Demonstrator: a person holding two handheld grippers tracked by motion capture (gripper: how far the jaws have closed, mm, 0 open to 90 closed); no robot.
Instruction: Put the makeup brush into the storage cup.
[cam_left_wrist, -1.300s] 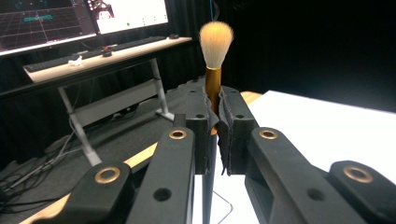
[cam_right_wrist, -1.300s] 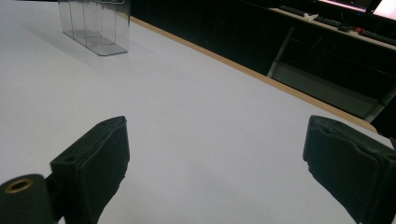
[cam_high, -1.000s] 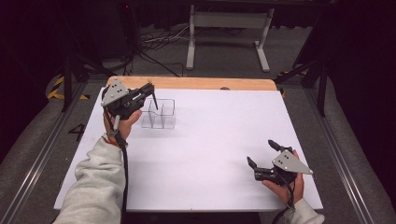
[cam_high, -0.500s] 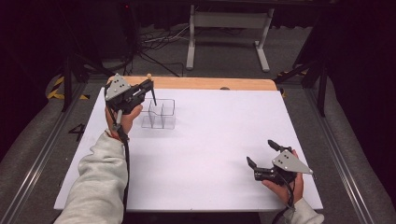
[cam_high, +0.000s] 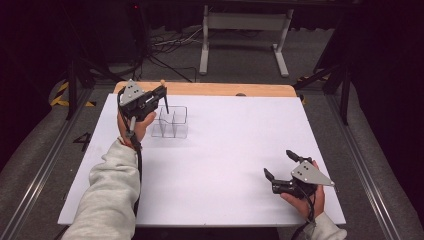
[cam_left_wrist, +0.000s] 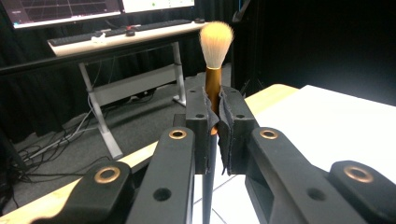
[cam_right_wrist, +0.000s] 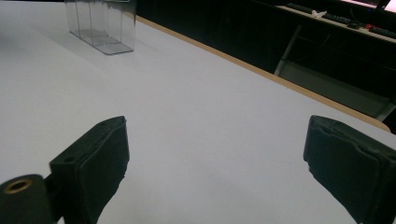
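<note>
**Brush held upright beside the clear organizer**

High view. The left gripper (cam_high: 159, 95) stood at the far left of the white table (cam_high: 230, 150), its jaws clamped on a makeup brush (cam_high: 164, 98) whose long axis ran nearly vertical, bristle tip up and dark handle pointing down. The handle's lower end hung at the far left corner of the clear organizer (cam_high: 171, 121); whether it was above the rim or already inside a compartment could not be told. The organizer lay just to the right of and nearer the camera than the brush, so the left hand was by far the nearer one; a short descent into a cell appeared to be the move in prospect. The right gripper (cam_high: 281, 166) rested well apart at the near right of the table, jaws spread wide and empty.

Left gripper view. The black padded jaws pinched the brush (cam_left_wrist: 213, 88) at its copper ferrule, pale bristles above and thin dark handle dropping below between them. Behind stood a desk (cam_left_wrist: 121, 39) with monitors and keyboards, over a grey floor strewn with cables.

Right gripper view. The right gripper (cam_right_wrist: 224, 158) had its pads far apart with only bare table between them; the organizer (cam_right_wrist: 100, 25) stood far off near the wooden edge.
</note>
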